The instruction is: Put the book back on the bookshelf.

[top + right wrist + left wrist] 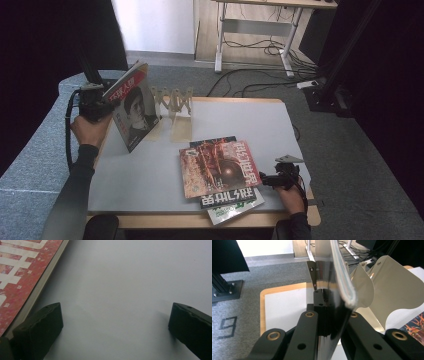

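The pale wooden accordion-style book rack (173, 102) stands at the far edge of the white-topped table (140, 175), and its slots hold nothing. In the left gripper view its cream, rounded divider plates (397, 295) show close up, with bare gaps between them.

Just left of the rack, the left gripper (95, 107) holds a magazine with a red title band and a black-and-white portrait cover (132, 107). The magazine stands upright and tilted, its lower corner on the table just beside the rack's left end, not inside any slot. In the left gripper view the black jaws are pressed nearly together on the magazine's glossy cover, with the page edges (344, 287) fanning out to the right of the grip.

In front of the rack, toward the near edge of the table, lies a flat stack: a red and brown magazine with large white characters (220, 167) on top, over another with a black-and-white title strip and a green and white cover (232, 205); the bottom one juts past the table's near edge.

To the right of that stack, well away from the rack, the right gripper (267, 179) rests low over the table. Its jaws stand wide apart with bare table between them, one jaw just beside the red magazine's edge (37, 290).
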A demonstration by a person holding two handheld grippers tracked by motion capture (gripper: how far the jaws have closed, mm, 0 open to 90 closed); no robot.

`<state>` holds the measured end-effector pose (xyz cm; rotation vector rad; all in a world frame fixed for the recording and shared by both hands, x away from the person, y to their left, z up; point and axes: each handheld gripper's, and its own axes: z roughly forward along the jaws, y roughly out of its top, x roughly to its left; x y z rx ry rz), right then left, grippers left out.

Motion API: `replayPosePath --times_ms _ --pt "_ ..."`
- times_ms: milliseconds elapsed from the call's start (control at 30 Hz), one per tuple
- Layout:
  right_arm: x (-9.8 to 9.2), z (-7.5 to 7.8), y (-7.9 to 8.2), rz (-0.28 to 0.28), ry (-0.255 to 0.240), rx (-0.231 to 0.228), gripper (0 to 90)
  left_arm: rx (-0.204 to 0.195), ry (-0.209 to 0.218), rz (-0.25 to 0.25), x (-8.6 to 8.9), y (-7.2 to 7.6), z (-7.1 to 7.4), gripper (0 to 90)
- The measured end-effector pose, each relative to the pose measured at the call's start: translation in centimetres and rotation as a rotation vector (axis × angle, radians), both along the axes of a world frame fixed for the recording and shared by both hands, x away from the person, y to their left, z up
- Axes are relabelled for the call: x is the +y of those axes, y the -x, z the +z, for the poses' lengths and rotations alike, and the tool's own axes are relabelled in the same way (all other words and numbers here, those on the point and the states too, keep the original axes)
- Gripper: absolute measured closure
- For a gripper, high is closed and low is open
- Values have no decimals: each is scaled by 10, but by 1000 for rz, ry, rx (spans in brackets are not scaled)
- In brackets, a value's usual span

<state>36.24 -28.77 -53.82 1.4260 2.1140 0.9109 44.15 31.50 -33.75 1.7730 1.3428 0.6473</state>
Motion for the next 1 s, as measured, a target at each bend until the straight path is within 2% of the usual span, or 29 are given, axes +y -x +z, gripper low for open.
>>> replayPosePath --times_ms 100,267,533,833,1000 --pt "0 0 0 0 0 0 0 7 -2 -1 3 1 0 849" --pt "0 0 0 0 1 -1 0 -7 7 9 5 1 0 789" --pt "0 0 0 -1 0 0 0 -9 -16 9 6 2 0 684" --pt "0 0 0 -2 -1 0 0 -24 -25 -8 6 4 -2 453" --pt "0 0 0 -1 -1 0 0 -20 -12 -24 7 6 -2 266"
